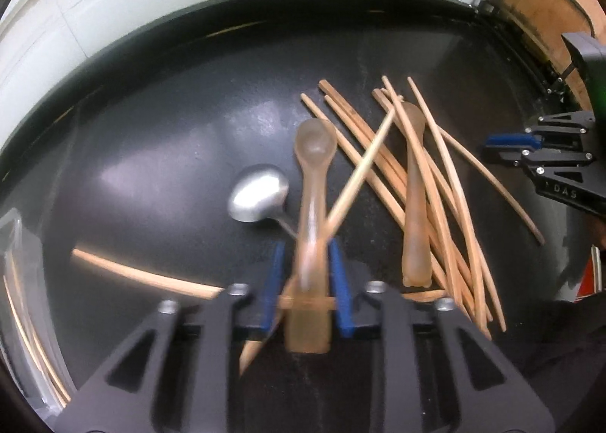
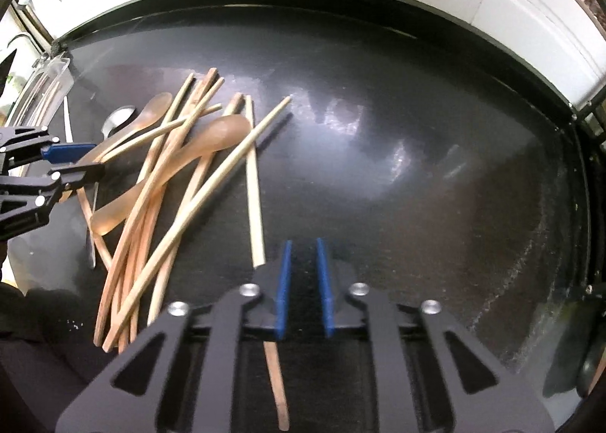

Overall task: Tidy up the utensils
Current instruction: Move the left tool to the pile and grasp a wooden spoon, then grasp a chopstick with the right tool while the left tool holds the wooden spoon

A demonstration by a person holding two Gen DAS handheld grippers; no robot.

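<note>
Amber plastic spoon (image 1: 311, 183) clamped in the left gripper (image 1: 307, 274), lifted over the black table (image 1: 170, 153).

Its handle sits between the blue pads along with one chopstick (image 1: 360, 172). Right gripper (image 2: 304, 281) hovers with its jaws only a narrow gap apart, nothing in them, just beside the chopstick pile (image 2: 166, 183); a metal spoon (image 1: 259, 192) lies nearby.

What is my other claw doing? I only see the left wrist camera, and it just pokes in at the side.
Observer: The right claw is open, with nothing between its fingers.
Operator: Is anything under it?
Observer: Yes, one brown chopstick lies on the dark tabletop and runs beneath the claw.
</note>
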